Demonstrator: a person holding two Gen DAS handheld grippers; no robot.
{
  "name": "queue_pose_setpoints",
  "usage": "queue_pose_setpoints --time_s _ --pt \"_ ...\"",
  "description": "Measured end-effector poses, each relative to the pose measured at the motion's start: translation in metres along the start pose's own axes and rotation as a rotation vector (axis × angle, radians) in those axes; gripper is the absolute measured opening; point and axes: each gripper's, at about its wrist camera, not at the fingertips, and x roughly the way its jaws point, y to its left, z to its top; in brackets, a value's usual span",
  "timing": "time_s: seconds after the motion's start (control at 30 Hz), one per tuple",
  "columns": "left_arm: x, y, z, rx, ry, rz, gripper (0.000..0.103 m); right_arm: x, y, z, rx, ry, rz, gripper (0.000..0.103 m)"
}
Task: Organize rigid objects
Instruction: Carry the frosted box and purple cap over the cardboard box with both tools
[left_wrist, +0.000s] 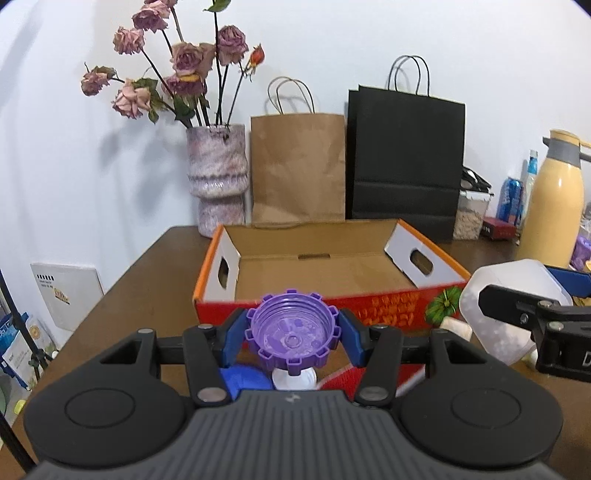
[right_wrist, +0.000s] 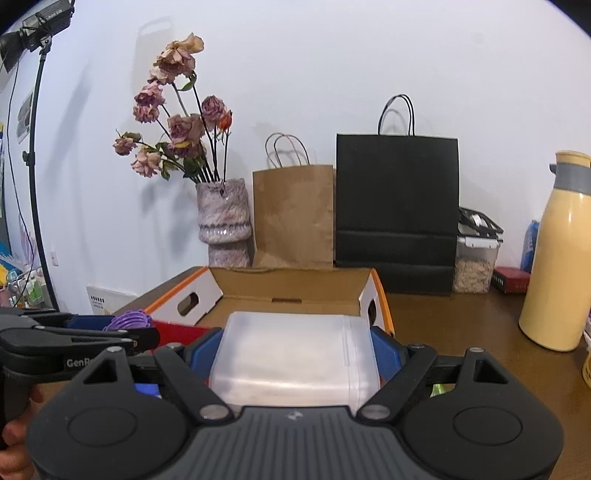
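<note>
Left hand-held gripper (left_wrist: 293, 338) pinching purple cap (left_wrist: 293, 334); right hand-held gripper (right_wrist: 295, 354) clamping frosted container (right_wrist: 295, 358).

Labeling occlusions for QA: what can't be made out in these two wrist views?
- Left wrist: blue object and white object under the purple cap, mostly hidden by the cap and left gripper.
- Right wrist: cardboard box floor, blocked by the translucent container in the right gripper.
- Left wrist: box print, blurred.

left gripper (right_wrist: 74, 341) side: "GenR", cut off | other print: unreadable
</note>
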Motion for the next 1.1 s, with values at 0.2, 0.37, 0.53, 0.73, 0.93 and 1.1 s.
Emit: queue_pose_setpoints --time_s 0.2,0.37,0.53,0.73,0.93,1.1 --pt "0.014 0.004 0.019 -0.02 -0.028 0.011 0.055 0.018 0.005 0.015 -0.012 -0.022 -0.001 0.082" --pt "0.033 0.007 0.028 -0.038 -0.032 0.019 0.055 0.039 0.006 0.025 -0.003 -0.034 0.0 0.082" --pt "0.054 0.01 0.035 -0.056 -0.032 0.03 0.055 0.063 0.007 0.034 0.001 -0.035 0.003 0.082" --pt "0.082 0.016 0.04 -0.071 -0.003 0.041 0.055 0.094 0.004 0.043 -0.003 -0.018 0.018 0.082" --pt "0.104 0.02 0.049 -0.081 0.004 0.055 0.055 0.125 0.0 0.046 -0.011 0.016 0.017 0.082" --pt "0.123 0.019 0.053 -0.074 0.017 0.059 0.055 0.152 -0.006 0.048 -0.016 0.048 0.014 0.082"
